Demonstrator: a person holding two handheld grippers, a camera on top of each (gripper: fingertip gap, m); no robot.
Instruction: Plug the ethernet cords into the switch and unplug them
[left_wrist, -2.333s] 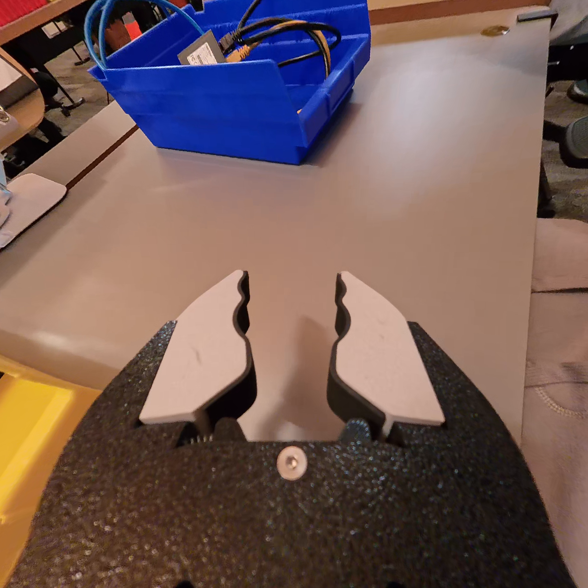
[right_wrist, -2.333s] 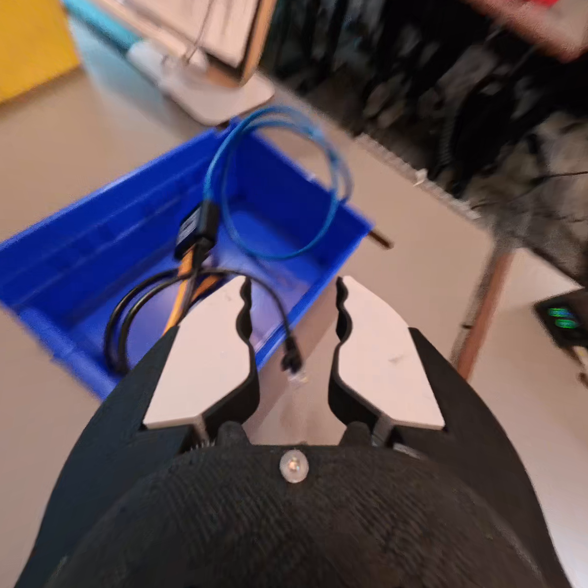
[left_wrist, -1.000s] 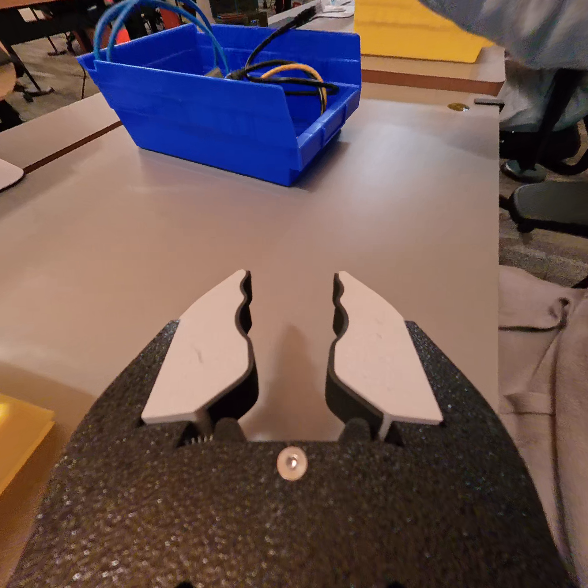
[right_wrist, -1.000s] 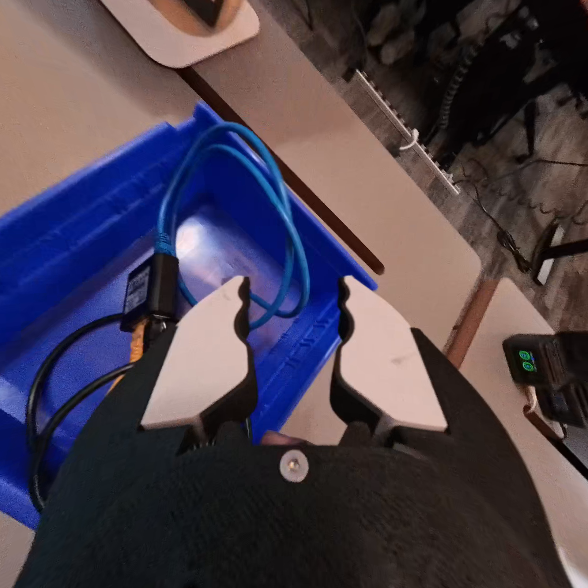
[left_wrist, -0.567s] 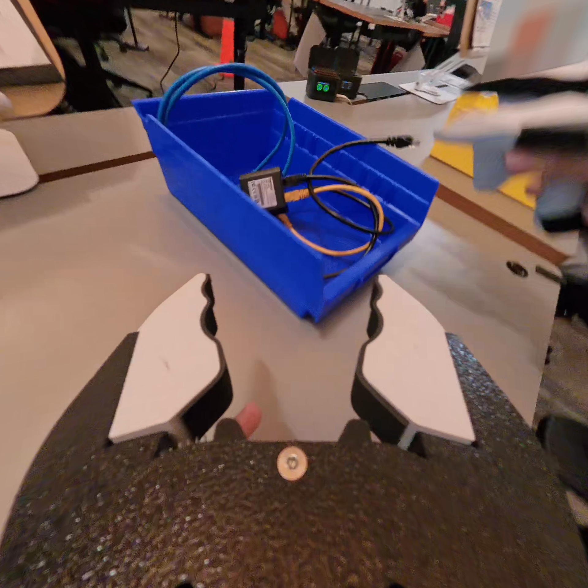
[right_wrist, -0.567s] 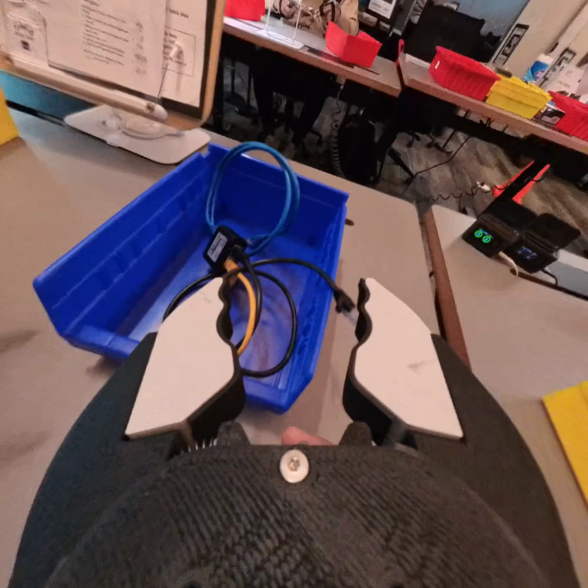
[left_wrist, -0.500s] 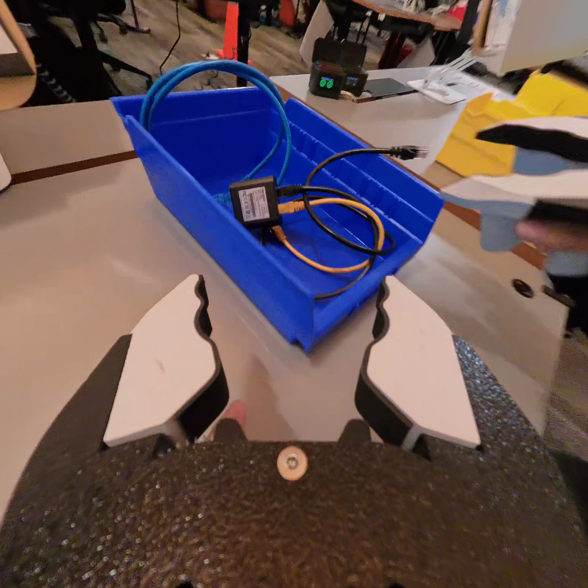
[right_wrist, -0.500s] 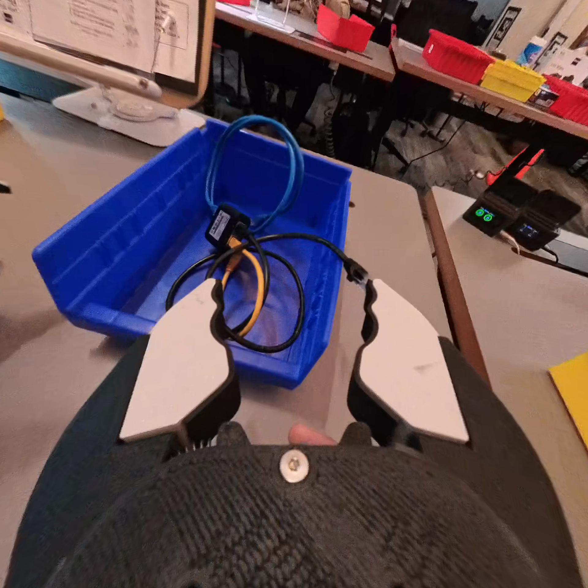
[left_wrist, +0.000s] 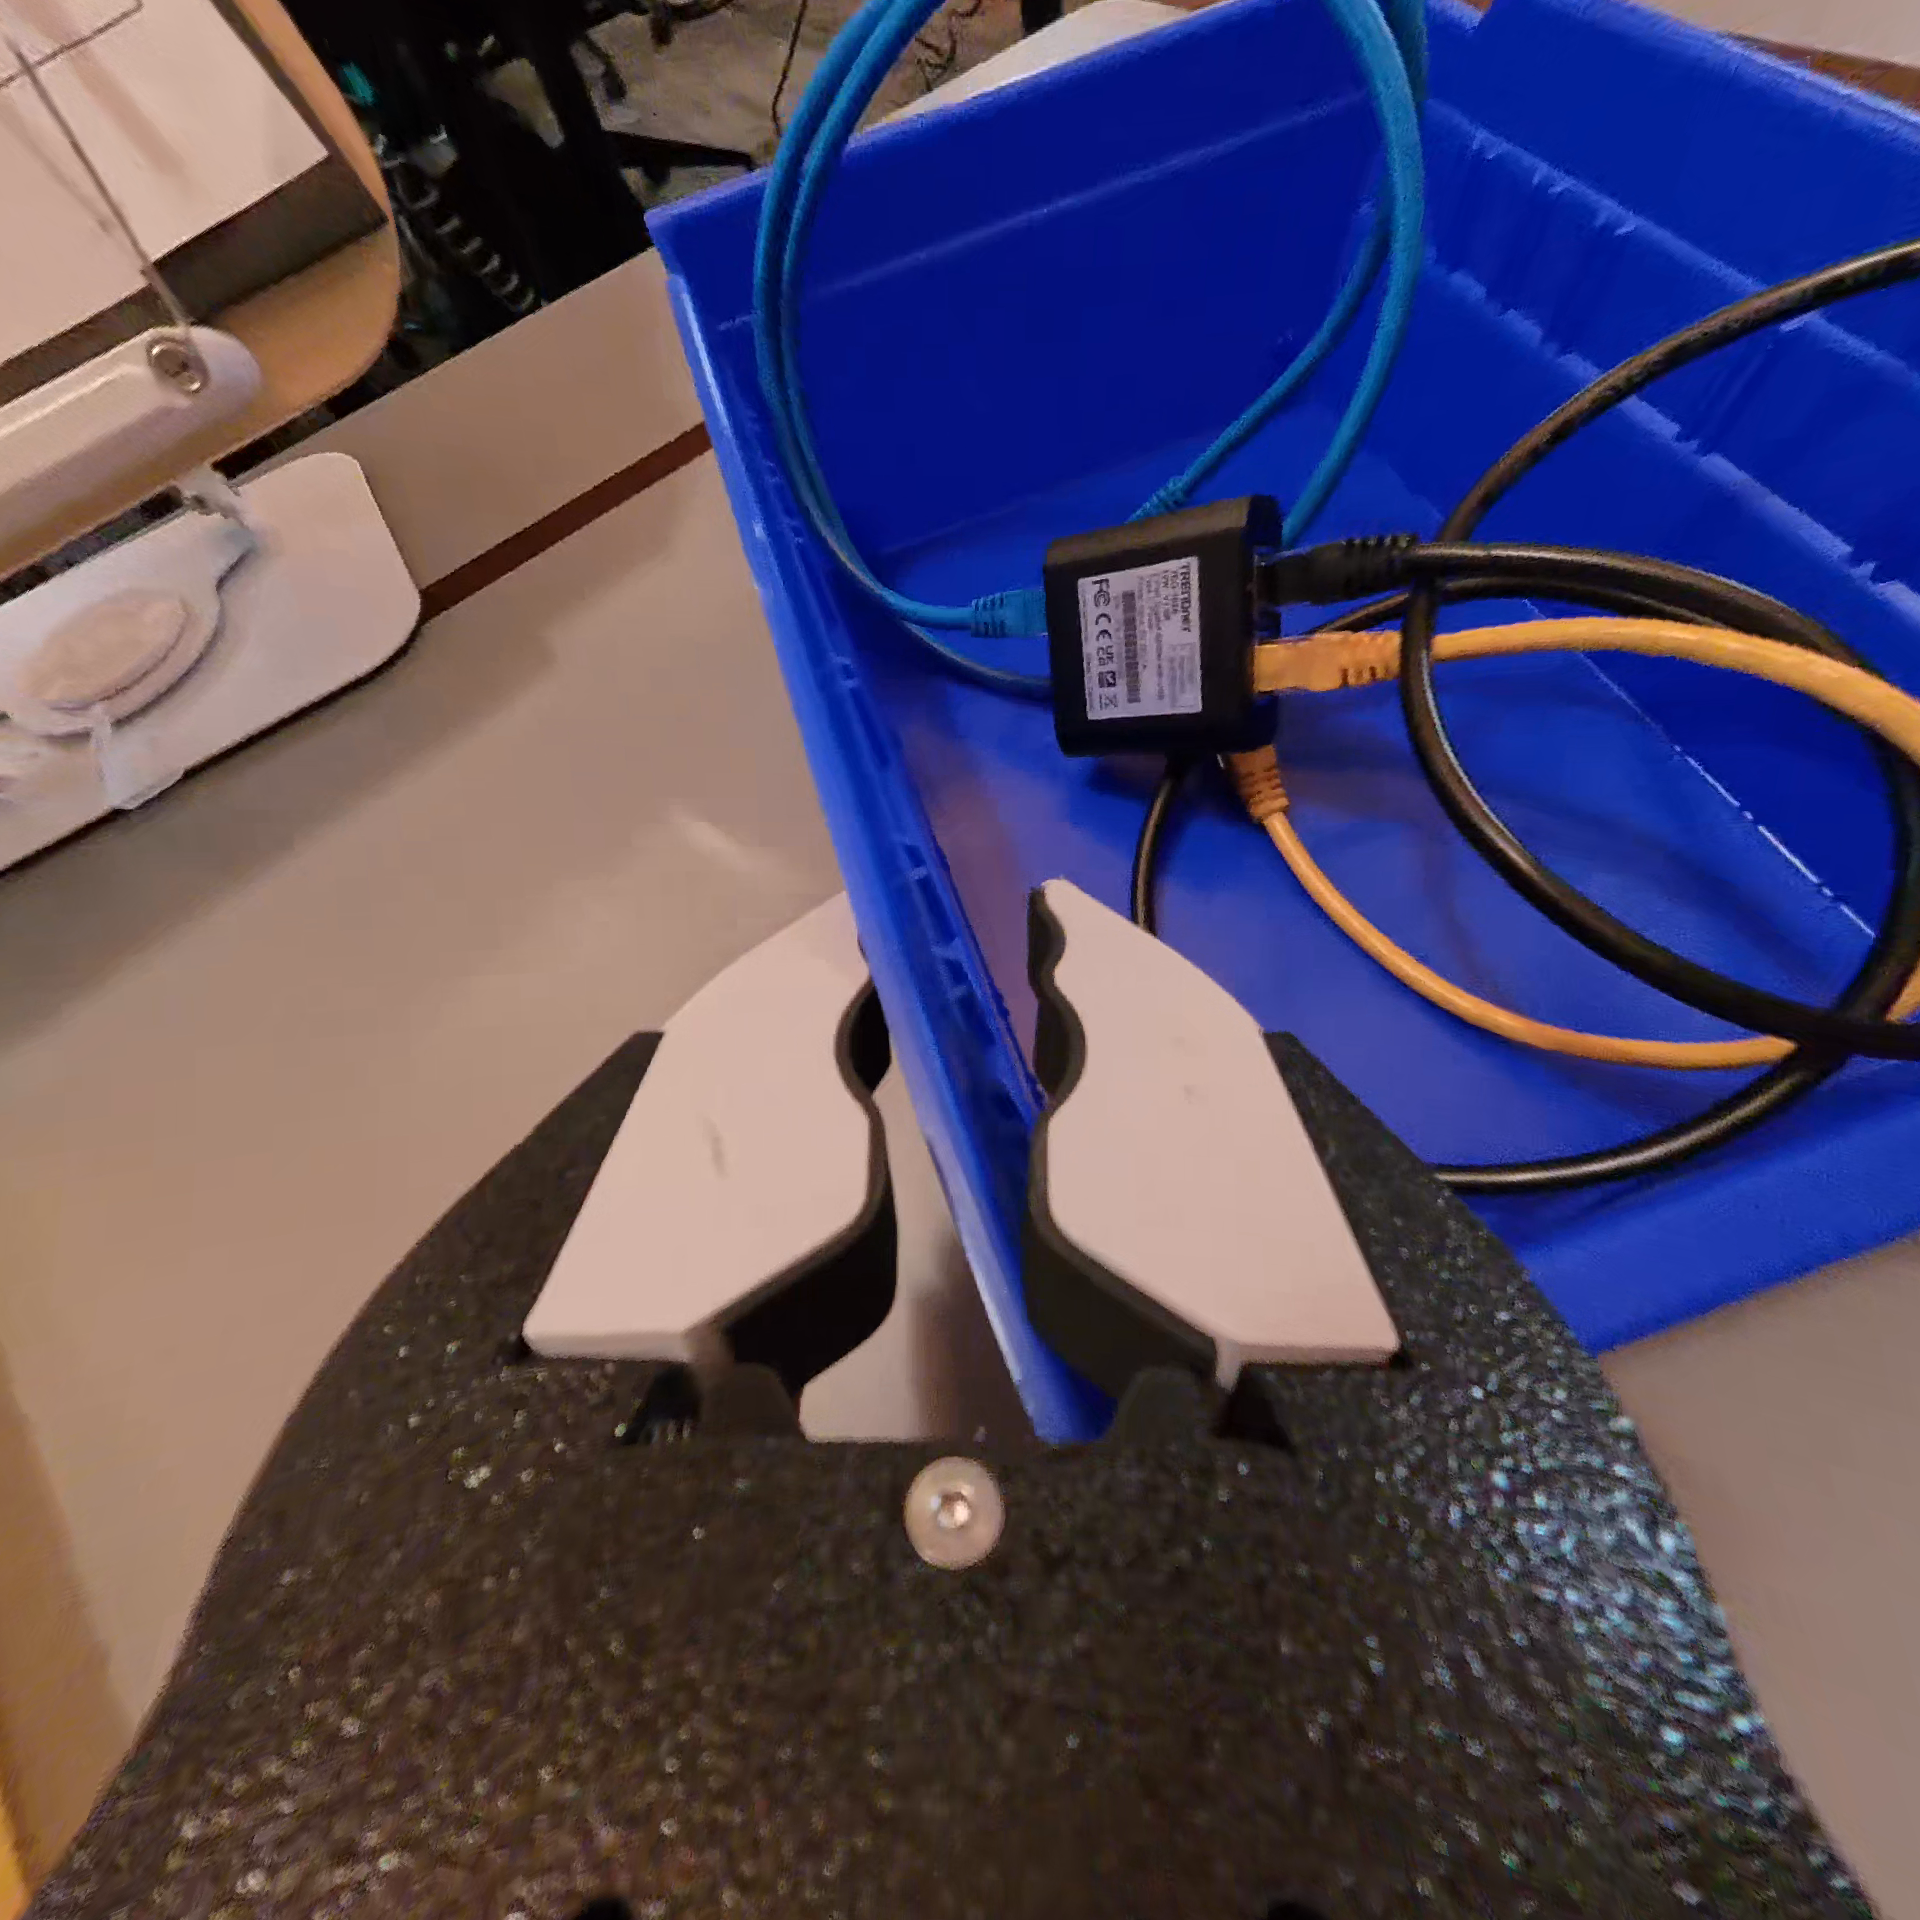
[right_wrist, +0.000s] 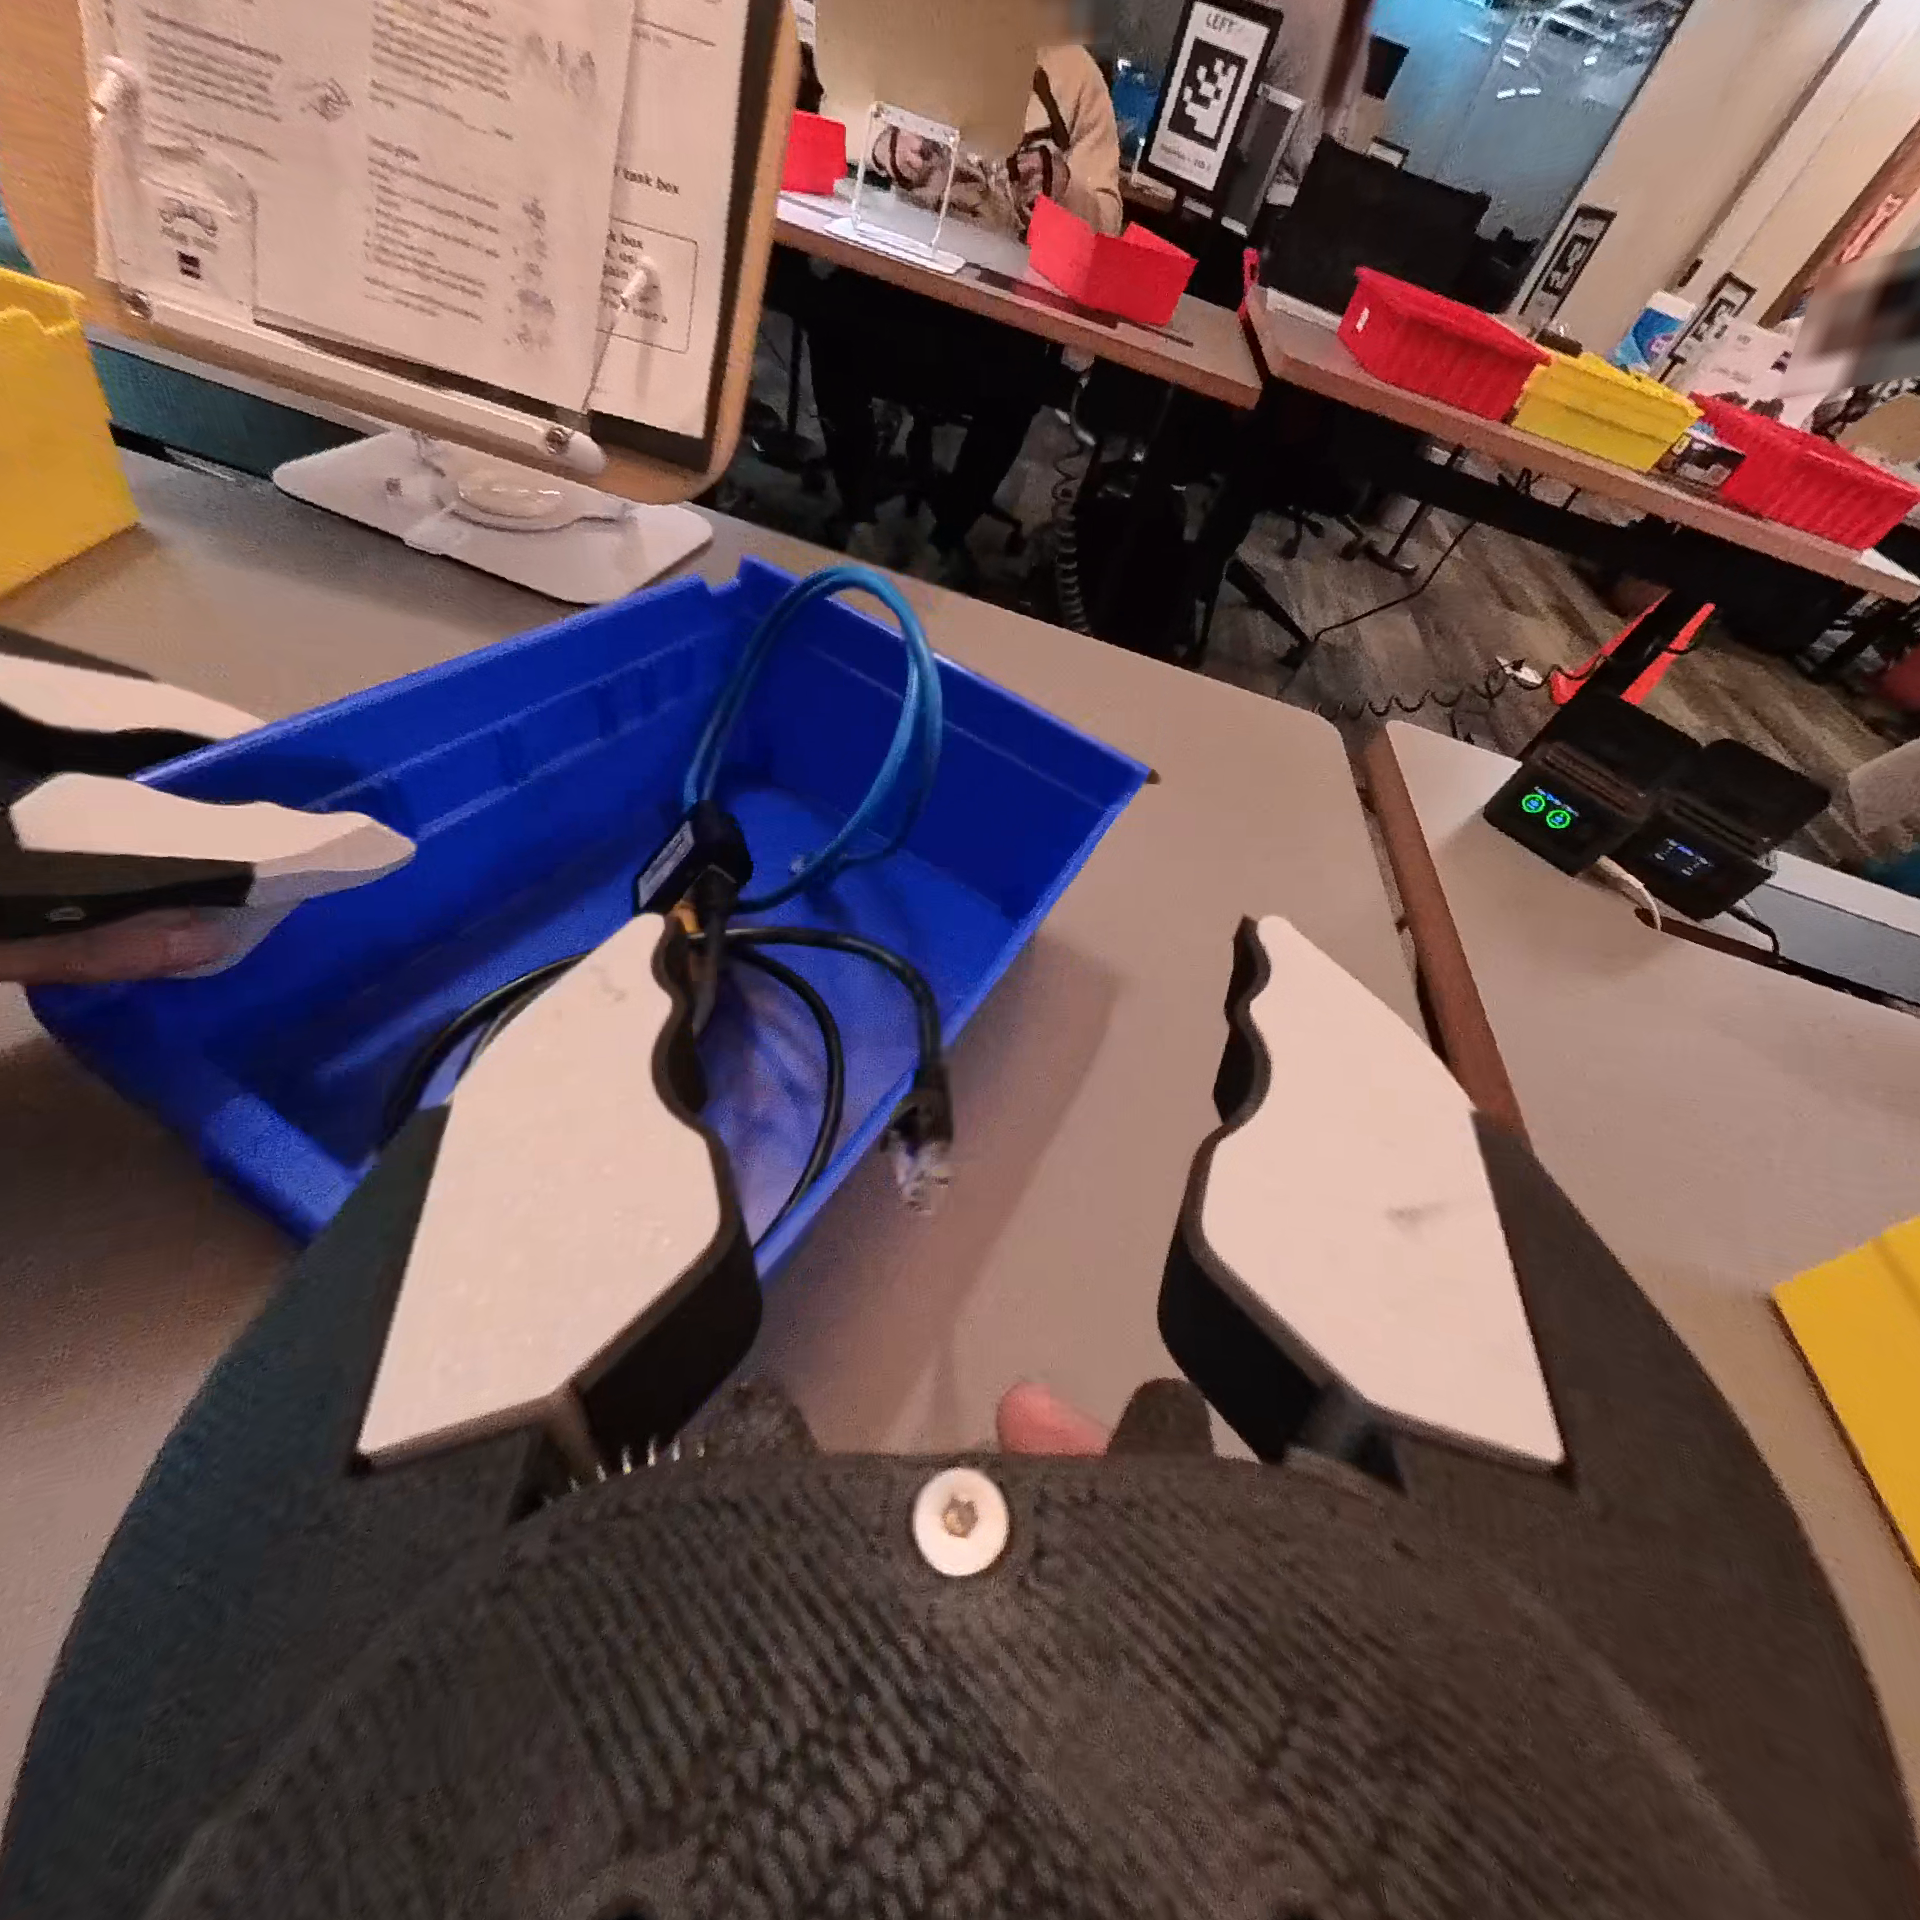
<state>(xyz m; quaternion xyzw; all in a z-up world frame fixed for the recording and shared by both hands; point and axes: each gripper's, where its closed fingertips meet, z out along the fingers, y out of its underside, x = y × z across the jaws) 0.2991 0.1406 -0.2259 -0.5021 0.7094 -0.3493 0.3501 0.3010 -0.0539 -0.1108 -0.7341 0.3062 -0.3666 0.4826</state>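
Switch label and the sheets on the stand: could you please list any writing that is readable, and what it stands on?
I do not quote writing; it stands here:
White label on the black switch in the blue bin: small print.
Paper sheets on the stand: blurred.
Marker signs behind: patterns, tiny captions.

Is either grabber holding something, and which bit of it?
The left gripper pinches the blue bin by its side wall. The right gripper is open, holding nothing.

Left tool (left_wrist: 951, 940) seemingly clamped — right tool (right_wrist: 951, 987) agape
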